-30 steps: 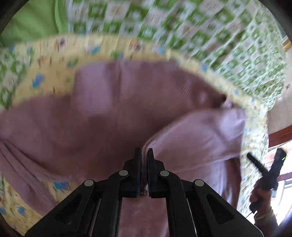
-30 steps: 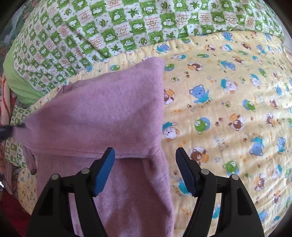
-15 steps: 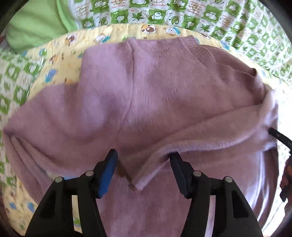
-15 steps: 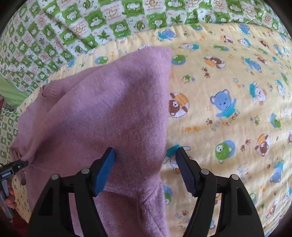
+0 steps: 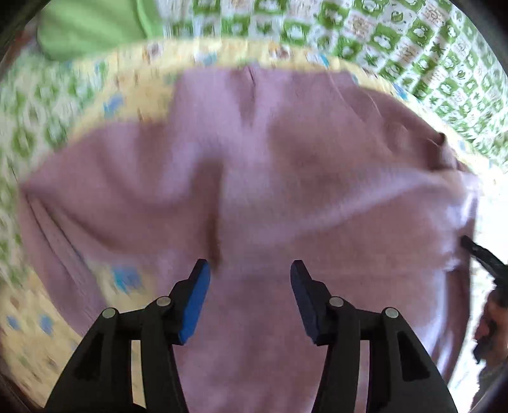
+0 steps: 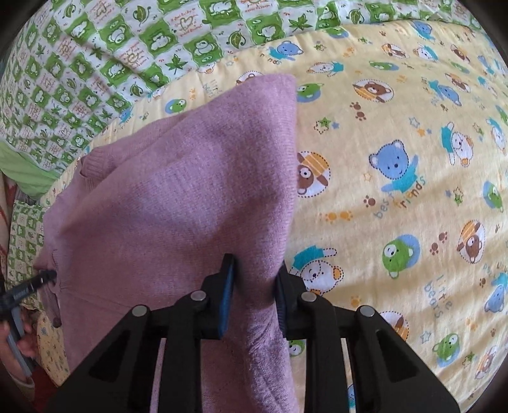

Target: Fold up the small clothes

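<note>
A mauve knit sweater lies spread on a yellow bear-print blanket, one side folded over its body. My left gripper hovers over the sweater's lower middle. Its jaws stand apart and are closing, with cloth beneath them and none pinched. My right gripper is closing on the sweater at its right folded edge. A ridge of cloth is bunched between its blue pads. The left wrist view is blurred by motion.
A green-and-white checked quilt lies beyond the blanket, with a plain green pillow at the far left. Open yellow blanket stretches to the right of the sweater. A person's hand shows at the lower left edge.
My left gripper let go of the folded sweater edge, opened wide and shifted across the sweater. My right gripper sank onto the sweater's right edge and its jaws closed on the cloth.
</note>
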